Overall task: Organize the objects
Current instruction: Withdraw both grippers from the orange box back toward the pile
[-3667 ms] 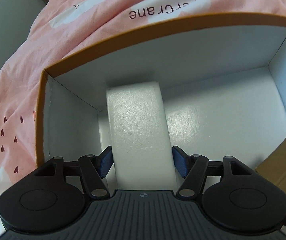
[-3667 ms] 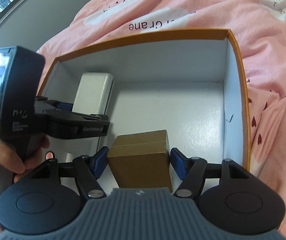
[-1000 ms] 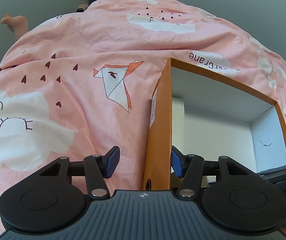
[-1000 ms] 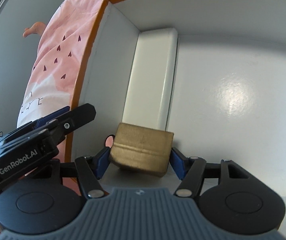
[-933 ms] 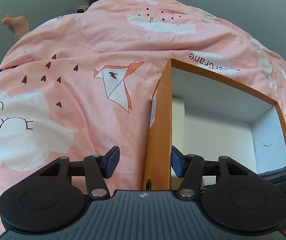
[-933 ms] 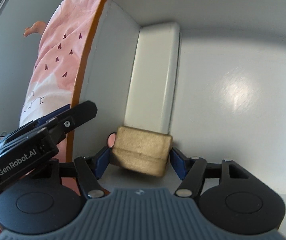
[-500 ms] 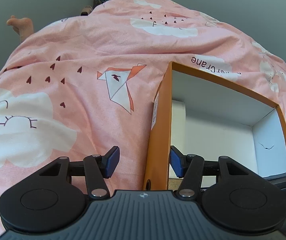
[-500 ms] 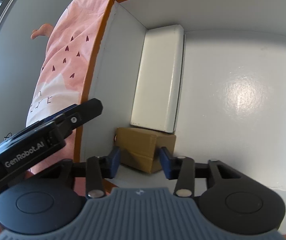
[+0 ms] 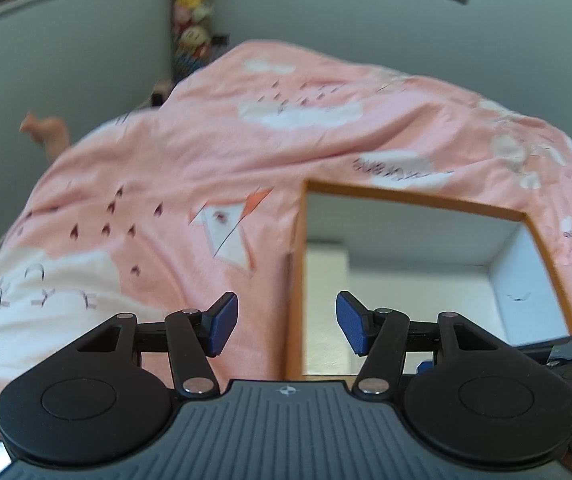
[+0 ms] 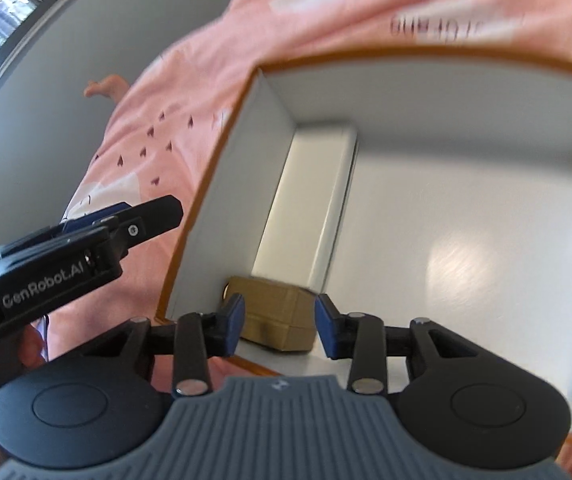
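Both claws are seen open: the left gripper (image 9: 287,324) astride the box (image 9: 296,280) wall, the right gripper (image 10: 279,323) above the carton (image 10: 274,318) beside the white block (image 10: 309,204).

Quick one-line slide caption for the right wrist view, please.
Right hand-held gripper open above small brown cardboard box, lying beside long white box in orange-rimmed white storage box.

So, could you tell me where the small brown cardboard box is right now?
In the right wrist view the brown cardboard box sits inside the orange storage box, in its near left corner, against the near end of the long white box, beyond the open right gripper.
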Motion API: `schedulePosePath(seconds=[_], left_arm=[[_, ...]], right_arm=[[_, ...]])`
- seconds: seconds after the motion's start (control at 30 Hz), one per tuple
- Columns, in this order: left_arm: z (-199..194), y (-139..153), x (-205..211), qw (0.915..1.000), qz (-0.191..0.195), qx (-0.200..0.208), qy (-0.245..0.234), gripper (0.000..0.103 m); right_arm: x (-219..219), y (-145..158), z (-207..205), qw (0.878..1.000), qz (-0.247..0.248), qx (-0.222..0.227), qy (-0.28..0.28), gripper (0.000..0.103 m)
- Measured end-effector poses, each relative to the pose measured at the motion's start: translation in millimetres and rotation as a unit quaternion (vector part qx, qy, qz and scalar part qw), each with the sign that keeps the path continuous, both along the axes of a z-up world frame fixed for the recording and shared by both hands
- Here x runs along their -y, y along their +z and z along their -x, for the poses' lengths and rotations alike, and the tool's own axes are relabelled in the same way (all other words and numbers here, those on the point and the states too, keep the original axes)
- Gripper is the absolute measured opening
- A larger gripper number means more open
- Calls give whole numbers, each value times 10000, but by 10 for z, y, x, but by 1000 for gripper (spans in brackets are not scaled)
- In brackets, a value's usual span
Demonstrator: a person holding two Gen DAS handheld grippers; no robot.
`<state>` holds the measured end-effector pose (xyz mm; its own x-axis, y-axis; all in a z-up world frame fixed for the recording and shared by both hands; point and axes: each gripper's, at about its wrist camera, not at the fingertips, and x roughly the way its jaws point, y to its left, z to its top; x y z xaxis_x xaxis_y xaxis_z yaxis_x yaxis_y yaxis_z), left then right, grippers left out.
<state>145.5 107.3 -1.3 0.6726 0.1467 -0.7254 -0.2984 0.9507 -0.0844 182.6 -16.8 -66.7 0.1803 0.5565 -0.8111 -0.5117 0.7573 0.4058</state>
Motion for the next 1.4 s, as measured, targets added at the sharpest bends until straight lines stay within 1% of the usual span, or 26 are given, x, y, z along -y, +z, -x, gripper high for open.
schedulePosePath(seconds=[0.03,0.13,0.2,0.27,0.37,0.43,0.53,0.6,0.63,0.77,0.83,0.87,0.9,0.97,1.03,1.17,1.3,1.37,1.4], left_arm=[[26,40,55,9999,-68,78,-102,67],[110,145,217,9984,-183,305,-446,68],[158,197,296,9971,-153,422,-622,68],[205,242,361,9957,-138,511,-764,68],[298,295,428,9935,-78,637,-940,68],[366,321,463,9925,-137,715,-985,68],[457,342,533,9912,-324,757,-1036,68],[496,339,562,9908,-318,688,-1124,68],[511,331,569,9908,-230,618,-1186,68],[539,243,558,9886,389,245,-1434,65],[556,150,561,9857,585,-23,-1581,63],[561,92,574,9844,620,-164,-1637,62],[572,32,593,9836,601,-275,-1677,62],[616,-90,642,9825,447,-458,-1747,61],[669,-201,707,9791,276,-611,-1922,61],[694,-419,845,9714,70,-901,-2198,61],[670,-568,986,9663,-228,-1066,-2331,62],[657,-622,1067,9629,-425,-1136,-2410,64],[653,-635,1098,9615,-459,-1136,-2461,65]], right_arm=[[52,63,61,9997,-10,231,-22,53],[251,255,256,9951,-70,978,-153,66],[351,361,372,9899,-51,1397,-219,69],[440,439,480,9859,-16,1652,-282,69],[558,503,631,9811,-36,1897,-388,69],[633,509,723,9789,-67,1985,-474,69],[735,489,857,9776,-116,2013,-601,69],[803,455,918,9782,-115,1960,-683,69],[838,437,951,9783,-109,1934,-732,69],[966,355,1071,9775,11,1911,-895,69],[1022,312,1133,9777,83,1874,-940,69],[1051,282,1167,9782,123,1838,-955,68],[1073,248,1189,9789,162,1797,-960,68],[1110,173,1221,9802,253,1707,-974,67],[1141,98,1233,9808,353,1620,-1029,57],[1197,-22,1211,9833,462,1344,-1140,55],[1208,-69,1219,9837,541,1277,-1146,54],[1213,-92,1214,9839,571,1247,-1147,54],[1222,-105,1207,9840,579,1219,-1161,54]])
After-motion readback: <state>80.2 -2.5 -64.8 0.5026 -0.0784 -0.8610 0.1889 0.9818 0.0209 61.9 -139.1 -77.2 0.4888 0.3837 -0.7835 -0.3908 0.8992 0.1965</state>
